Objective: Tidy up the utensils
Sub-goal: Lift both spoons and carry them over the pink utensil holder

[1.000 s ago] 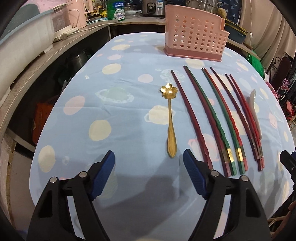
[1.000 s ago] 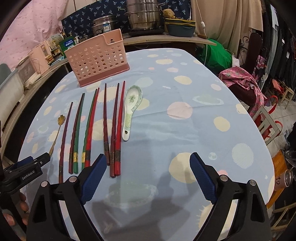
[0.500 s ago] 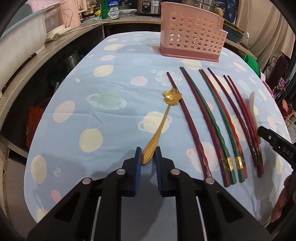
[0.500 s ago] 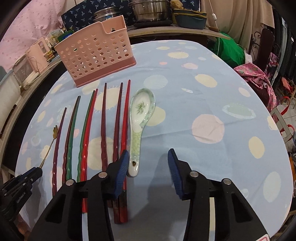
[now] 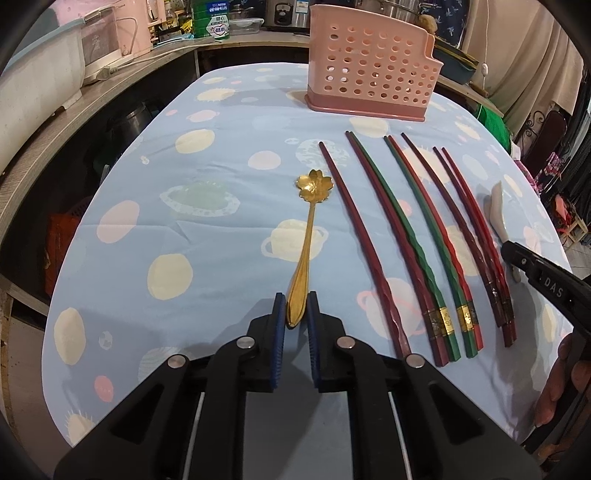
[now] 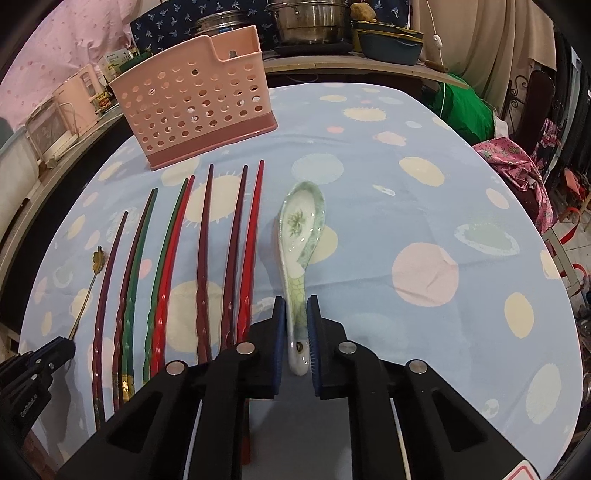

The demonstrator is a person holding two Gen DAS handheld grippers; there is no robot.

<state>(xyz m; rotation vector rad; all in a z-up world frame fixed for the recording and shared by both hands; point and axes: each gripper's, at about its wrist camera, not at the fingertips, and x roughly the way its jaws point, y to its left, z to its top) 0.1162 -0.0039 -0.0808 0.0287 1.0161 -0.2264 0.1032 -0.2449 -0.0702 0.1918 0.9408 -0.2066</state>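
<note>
My left gripper (image 5: pixel 296 301) is shut on the handle of a gold flower-shaped spoon (image 5: pixel 308 229), whose bowl points away over the tablecloth. My right gripper (image 6: pixel 295 308) is shut on the handle of a white and green ceramic spoon (image 6: pixel 301 236). Several red, maroon and green chopsticks (image 5: pixel 413 240) lie in a row between the two spoons; they also show in the right wrist view (image 6: pixel 203 251). A pink perforated utensil holder (image 5: pixel 373 70) stands upright at the far side of the table, also seen in the right wrist view (image 6: pixel 195 103).
The table (image 5: pixel 207 221) has a light blue spotted cloth. A wooden counter (image 5: pixel 55 122) with appliances runs along the left. Pots (image 6: pixel 310 18) stand behind the table. A chair with pink cloth (image 6: pixel 517 162) is at the right.
Both grippers moved forward and closed: the left on the gold spoon's handle, the right from half open to shut on the ceramic spoon's handle. The gold spoon swung back straight.
</note>
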